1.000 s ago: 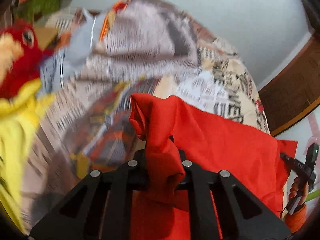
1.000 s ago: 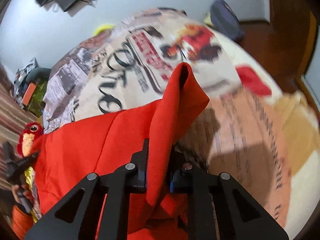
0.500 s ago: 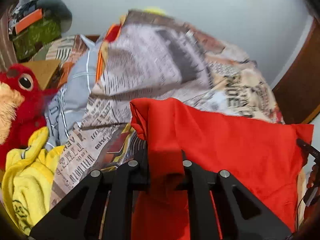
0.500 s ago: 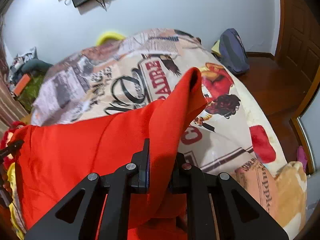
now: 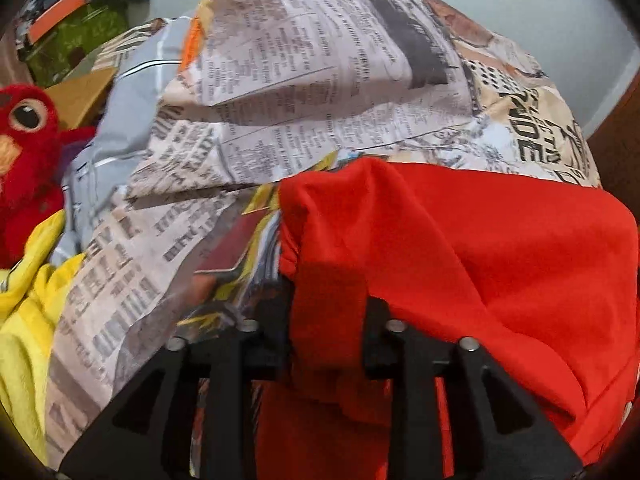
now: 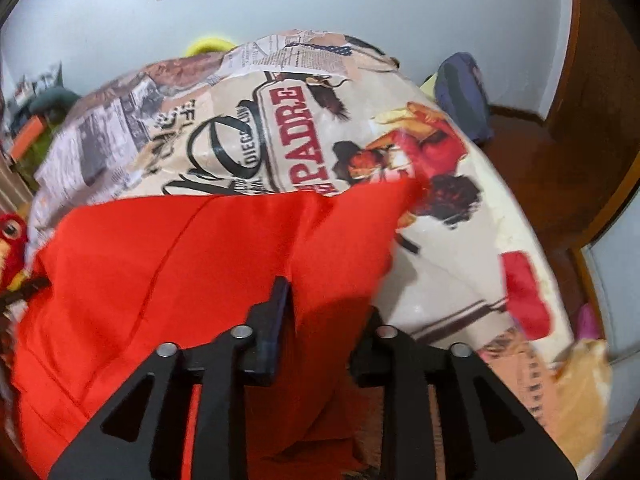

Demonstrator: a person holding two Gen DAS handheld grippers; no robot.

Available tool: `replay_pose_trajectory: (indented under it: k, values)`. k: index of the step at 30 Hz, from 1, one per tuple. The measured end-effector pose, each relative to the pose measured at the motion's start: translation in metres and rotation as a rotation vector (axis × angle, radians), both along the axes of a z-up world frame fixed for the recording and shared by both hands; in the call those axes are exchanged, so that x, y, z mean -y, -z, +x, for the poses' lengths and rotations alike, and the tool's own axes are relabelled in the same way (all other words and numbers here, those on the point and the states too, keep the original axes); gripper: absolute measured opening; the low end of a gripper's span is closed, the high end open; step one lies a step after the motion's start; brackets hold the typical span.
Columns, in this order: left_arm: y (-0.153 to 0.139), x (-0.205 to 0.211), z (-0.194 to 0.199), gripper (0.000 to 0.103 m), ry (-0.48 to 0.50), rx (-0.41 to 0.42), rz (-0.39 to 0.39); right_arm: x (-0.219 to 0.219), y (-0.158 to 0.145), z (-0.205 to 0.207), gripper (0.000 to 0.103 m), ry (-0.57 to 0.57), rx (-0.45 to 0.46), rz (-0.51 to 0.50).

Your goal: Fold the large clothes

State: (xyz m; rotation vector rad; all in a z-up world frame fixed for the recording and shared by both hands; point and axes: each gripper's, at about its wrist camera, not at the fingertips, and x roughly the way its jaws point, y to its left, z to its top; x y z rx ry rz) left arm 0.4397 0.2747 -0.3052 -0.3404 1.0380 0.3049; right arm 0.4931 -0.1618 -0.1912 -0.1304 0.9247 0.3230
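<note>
A large red garment (image 5: 500, 248) lies spread across the printed bed cover (image 5: 300, 60). A fold at its left end runs up between the fingers of my left gripper (image 5: 328, 296), whose jaws are opening; the cloth sits loosely in the gap. In the right wrist view the same red garment (image 6: 160, 260) covers the lower left, its right corner drooping onto the bed cover (image 6: 440, 280). My right gripper (image 6: 326, 300) is opening too, and a hanging fold of cloth is slack between its fingers.
A red plush bird (image 5: 28, 152), a yellow cloth (image 5: 20, 340) and a grey striped cloth (image 5: 128, 112) crowd the bed's left side. A blue backpack (image 6: 460, 92) sits on the wooden floor by a door (image 6: 592, 80). A green and orange box (image 5: 72, 28) is at the back.
Both grippers have come down toward the bed with the red garment. Their jaws have spread apart, and the raised corner in the right view has dropped onto the cover.
</note>
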Motion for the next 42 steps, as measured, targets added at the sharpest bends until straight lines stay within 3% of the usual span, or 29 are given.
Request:
replay_pose_trajectory:
  k: [7,11,15,18,20,23,30,35,42]
  values:
    - [-0.033,0.002,-0.024,0.036,0.005,-0.017,0.043,0.002,-0.025,-0.03,0.028,-0.032,0.034,-0.176]
    - [-0.071,0.012,-0.053,0.04,0.028,0.03,0.071,0.005,-0.047,-0.054,0.029,-0.054,0.052,-0.186]
    - [-0.106,0.028,-0.084,0.052,0.063,0.072,0.115,0.009,-0.077,-0.087,0.045,-0.07,0.091,-0.15]
    - [-0.128,0.037,-0.113,0.07,0.078,0.099,0.127,0.01,-0.098,-0.115,0.053,-0.088,0.134,-0.138]
    - [-0.139,0.041,-0.131,0.073,0.082,0.124,0.13,0.014,-0.11,-0.134,0.07,-0.093,0.14,-0.111]
    - [-0.149,0.047,-0.167,0.08,0.102,0.152,0.117,0.022,-0.119,-0.158,0.078,-0.105,0.139,-0.05]
    - [-0.128,0.059,-0.216,0.083,0.143,0.086,0.076,0.038,-0.111,-0.191,0.078,-0.127,0.089,-0.009]
    - [-0.083,0.058,-0.241,0.083,0.161,-0.018,-0.07,0.05,-0.09,-0.201,0.078,-0.117,0.022,-0.047]
    - [-0.034,0.067,-0.264,0.083,0.167,-0.12,-0.207,0.074,-0.039,-0.209,0.078,-0.065,-0.126,-0.033]
